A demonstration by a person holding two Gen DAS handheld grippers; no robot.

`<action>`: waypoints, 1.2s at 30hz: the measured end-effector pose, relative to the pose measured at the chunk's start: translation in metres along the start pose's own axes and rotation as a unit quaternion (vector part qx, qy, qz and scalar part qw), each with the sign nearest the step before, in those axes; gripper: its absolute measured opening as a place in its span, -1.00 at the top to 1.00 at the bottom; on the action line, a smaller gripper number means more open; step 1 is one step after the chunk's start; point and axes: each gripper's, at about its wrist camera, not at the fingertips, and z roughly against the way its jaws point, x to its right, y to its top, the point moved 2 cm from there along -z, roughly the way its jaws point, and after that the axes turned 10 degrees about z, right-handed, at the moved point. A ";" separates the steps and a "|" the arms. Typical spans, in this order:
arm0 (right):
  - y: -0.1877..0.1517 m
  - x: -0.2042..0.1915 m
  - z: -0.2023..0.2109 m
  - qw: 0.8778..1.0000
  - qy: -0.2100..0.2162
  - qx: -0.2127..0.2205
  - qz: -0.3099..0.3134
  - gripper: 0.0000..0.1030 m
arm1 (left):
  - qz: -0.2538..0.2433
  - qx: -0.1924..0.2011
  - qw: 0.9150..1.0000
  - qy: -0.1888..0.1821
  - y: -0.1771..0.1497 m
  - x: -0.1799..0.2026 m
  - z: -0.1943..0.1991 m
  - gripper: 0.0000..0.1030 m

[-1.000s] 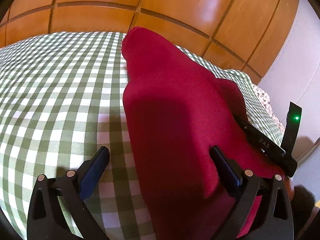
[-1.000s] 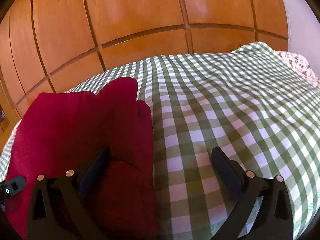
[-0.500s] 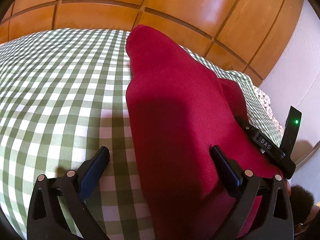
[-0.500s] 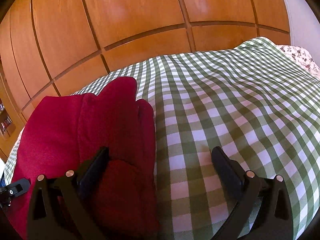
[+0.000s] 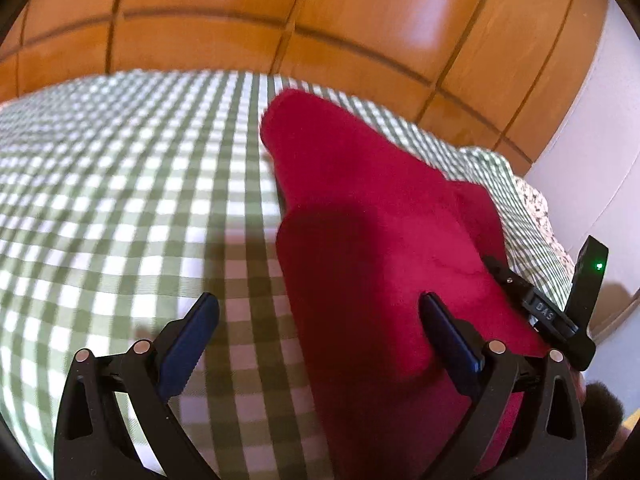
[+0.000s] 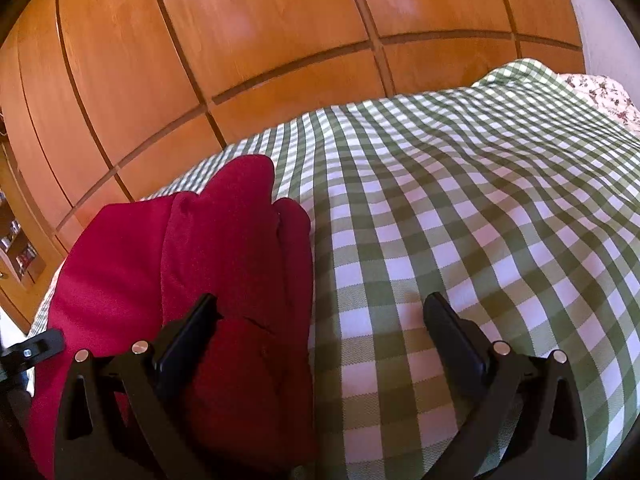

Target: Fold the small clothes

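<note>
My left gripper (image 5: 320,332) is spread wide and holds nothing: one finger hangs over bare check, the other over the red cloth. My right gripper (image 6: 320,332) is just as wide and just as empty, with its left finger (image 6: 188,332) over the cloth and the other finger over the cover.

I place everything by the red garment (image 5: 372,240), a small soft piece lying on the green-and-white checked bedcover (image 5: 120,200). Seen along my left fingers, it runs as a long strip from just under the gripper away toward the wooden wardrobe panels (image 5: 280,12), and its near edge falls between my two fingers. Seen along my right fingers, the same garment (image 6: 224,248) lies left of centre, already doubled into overlapping layers, with a rounded fold edge on its right side.

So the garment lies between my two hands: its left edge is under the left gripper, its right edge under the right. The right gripper's black body (image 5: 540,312) shows at the garment's far side in the left view. The long axis points away from me, toward the panels, so I judge the next fold would run along that length. Both hands seem about equally near. The left view is somewhat blurred, so I cannot tell how many layers lie there.

A flowered fabric (image 6: 600,92) lies beyond the garment, at the bedcover's right corner.
</note>
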 end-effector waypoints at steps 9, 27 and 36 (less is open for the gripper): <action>0.002 0.008 0.026 0.994 0.052 -0.062 -0.074 -0.96 | 0.008 -0.056 0.997 -0.050 0.000 0.001 -0.013 -0.94; -0.006 -0.021 0.012 0.976 0.172 -0.100 -0.092 -0.54 | -0.024 -0.110 0.988 -0.109 -0.030 0.013 -0.006 -0.74; 0.001 -0.032 0.010 0.973 0.203 -0.075 -0.079 0.03 | -0.047 -0.082 0.990 -0.103 -0.019 0.021 0.001 -0.13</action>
